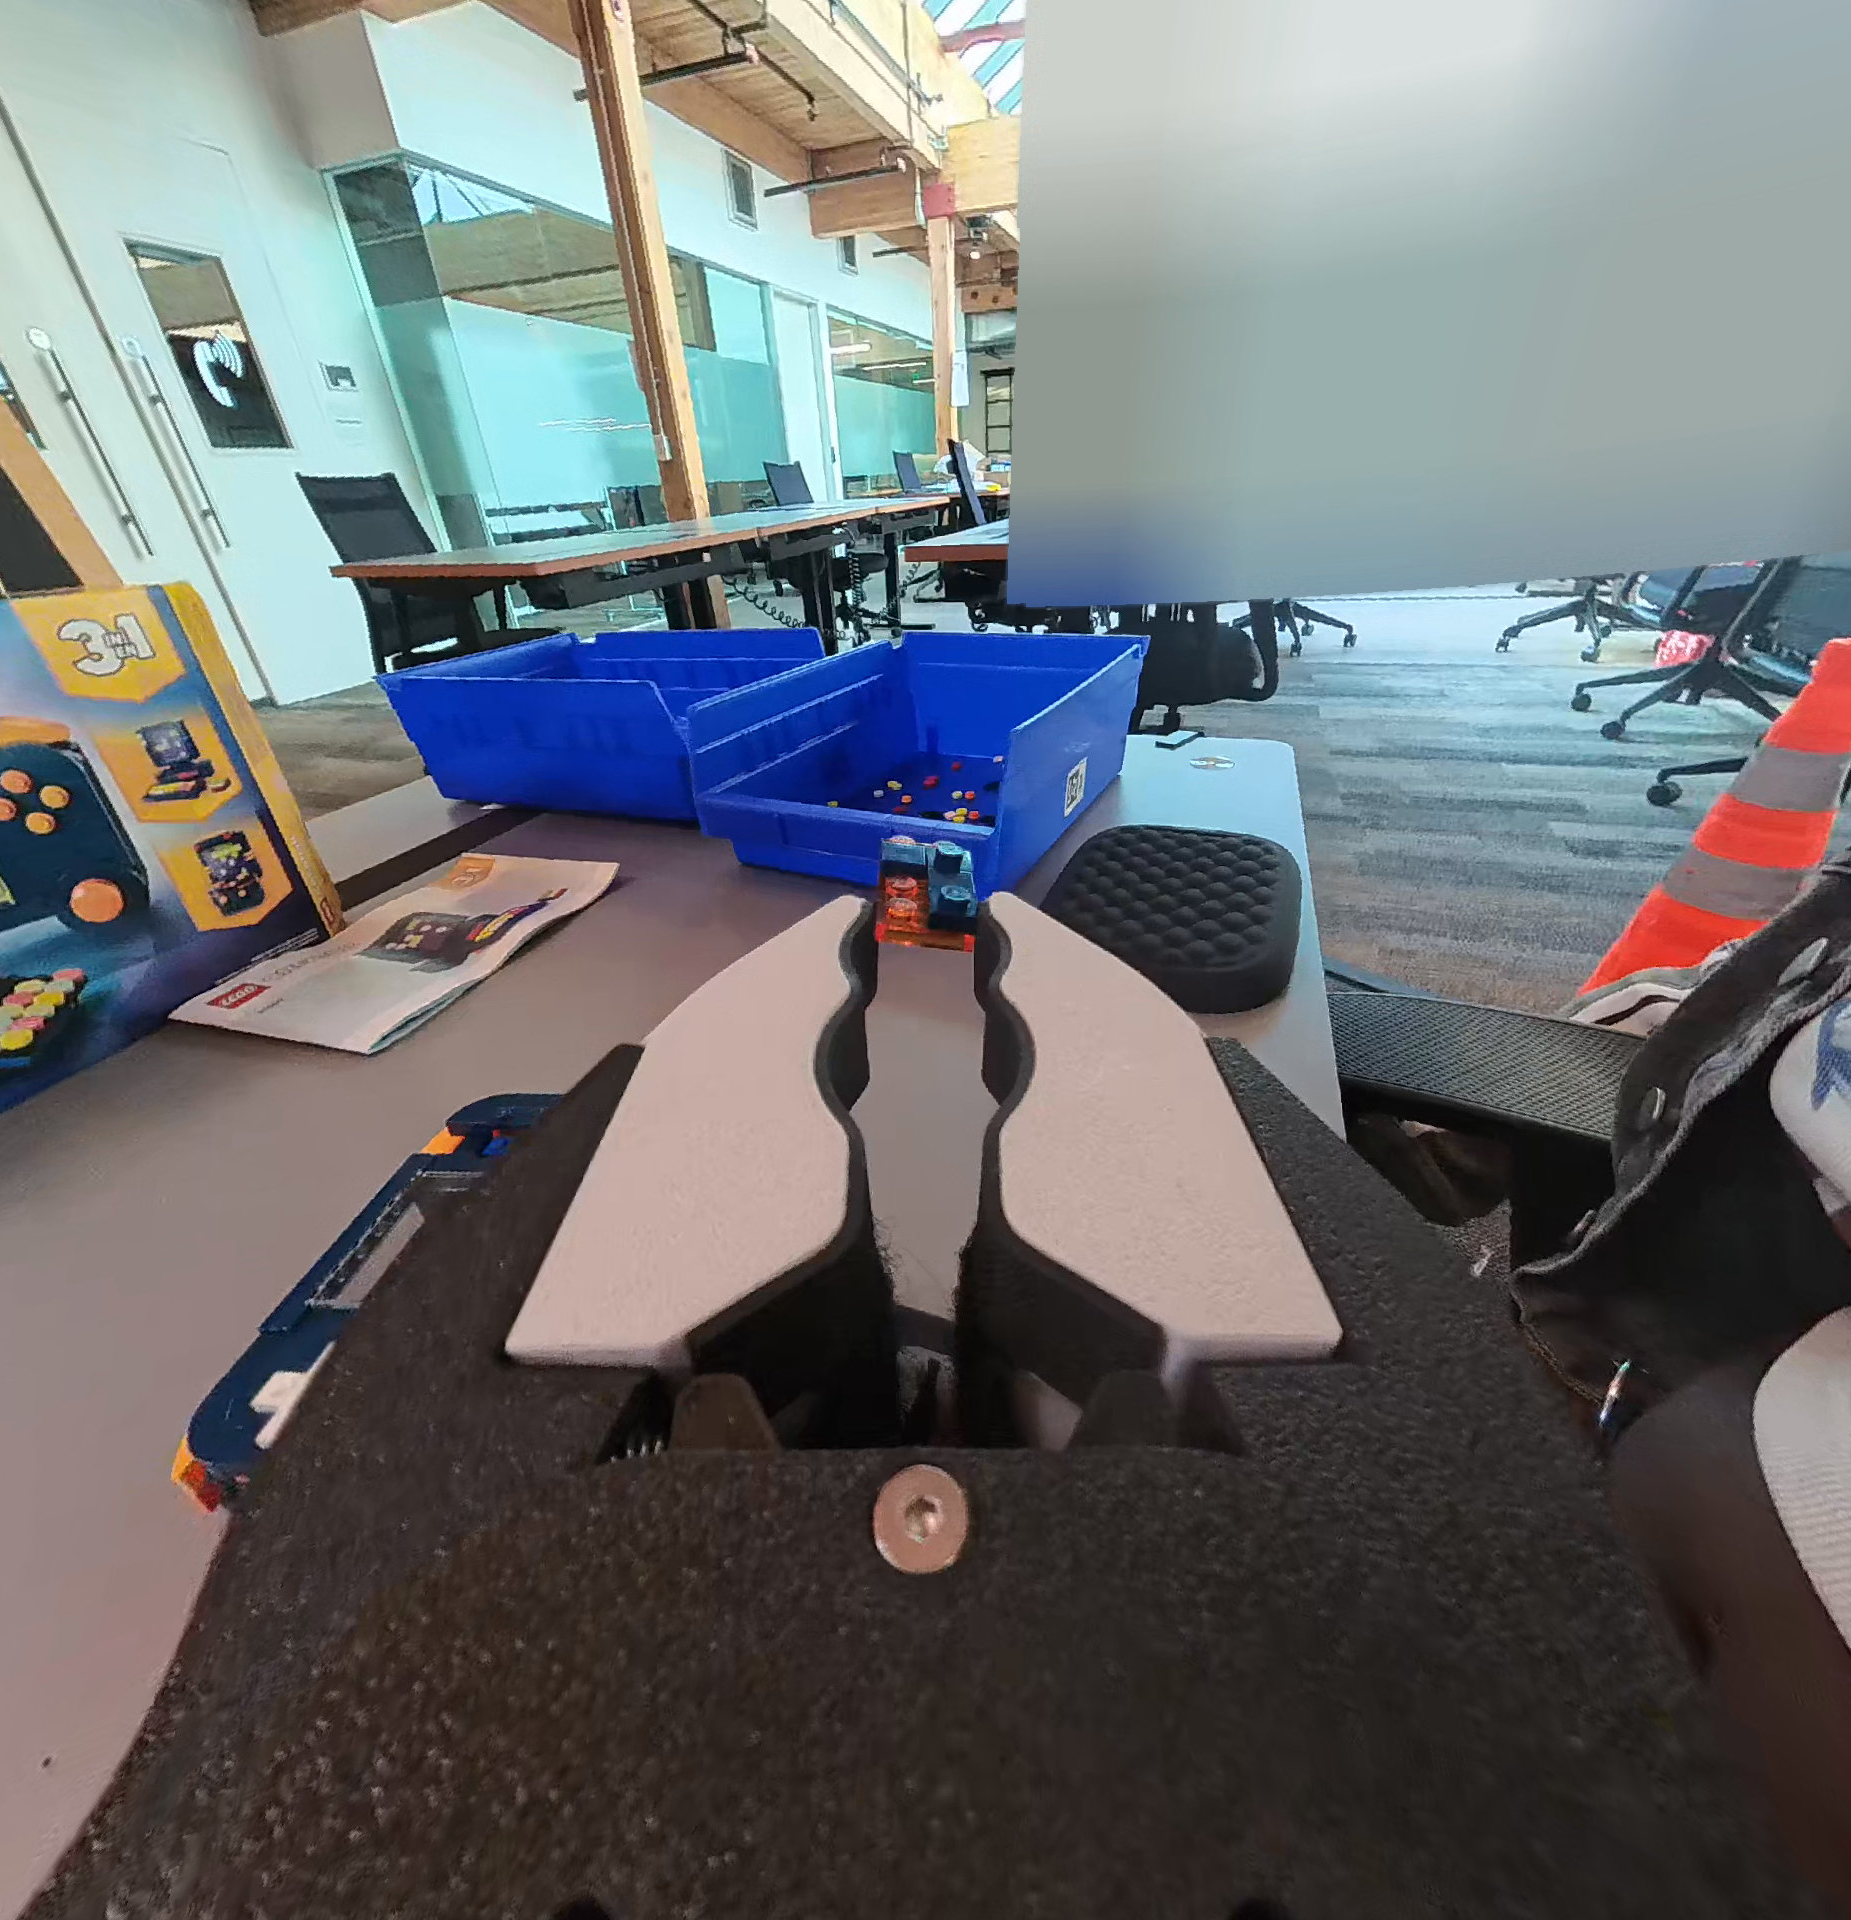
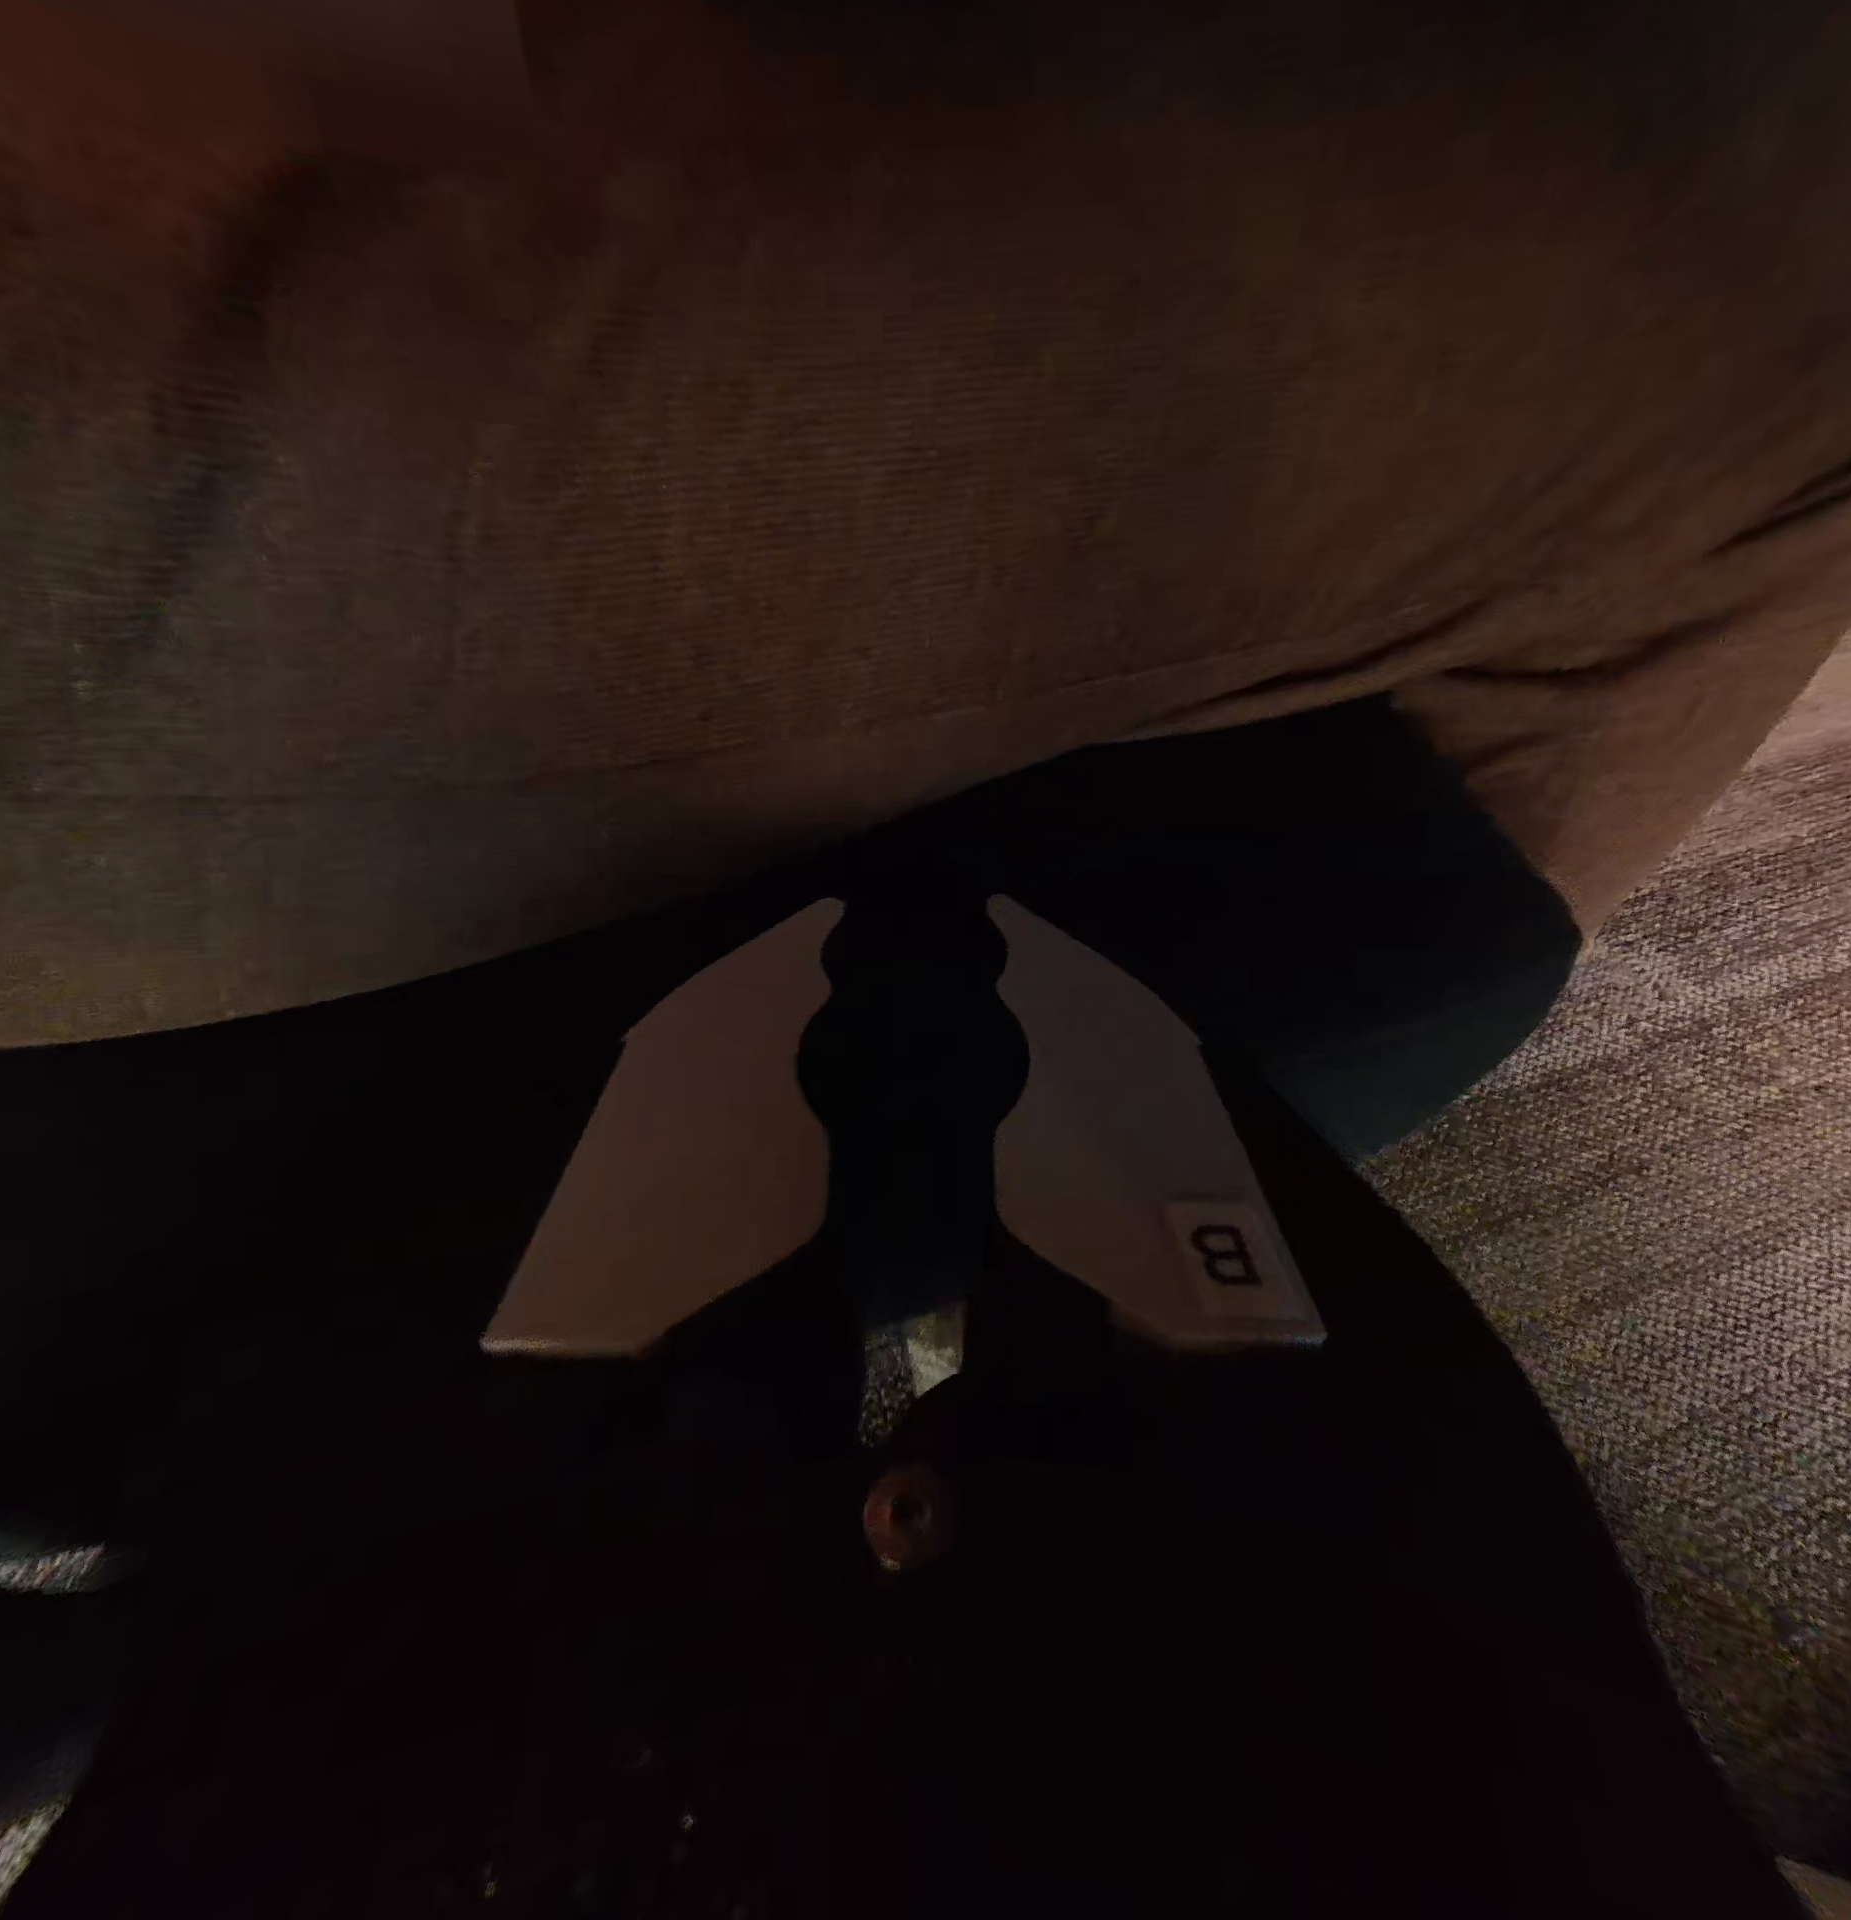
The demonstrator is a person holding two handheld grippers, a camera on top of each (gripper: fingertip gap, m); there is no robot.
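Far left of your left jaws stands a colourful cardboard toy-set box (image 1: 121, 821) on the grey table top (image 1: 121, 1247). Just right of it a folded paper instruction booklet (image 1: 401, 951) lies flat, still left of the jaws and a bit ahead of the tips. Down by the left side of the gripper body sits a dark blue and orange brick-built model (image 1: 329, 1278), partly hidden by the black housing.

Your left gripper (image 1: 923, 920) has its jaws narrowed, pinching a small brick assembly of orange translucent and dark blue pieces (image 1: 926, 894) right at the tips. You're holding it above the table.

Ahead of the tips and left is a blue plastic bin (image 1: 568, 727). Straight ahead, just past the pinched piece, a second blue plastic bin (image 1: 1046, 717) holds small scattered red, yellow and black studs (image 1: 936, 795). Right of the tips lies a black dimpled pad (image 1: 1175, 914). Far right is an orange traffic cone with grey bands (image 1: 1773, 800), and a person's dark sleeve (image 1: 1731, 1143).

Your right gripper (image 2: 916, 904) is in deep shade. The jaws stand slightly apart, with only darkness in the gap. I can't tell if anything's in there. Brownish woven fabric (image 2: 796, 520) fills the view just ahead of the tips. Right of the jaws is grey carpet (image 2: 1679, 1247).
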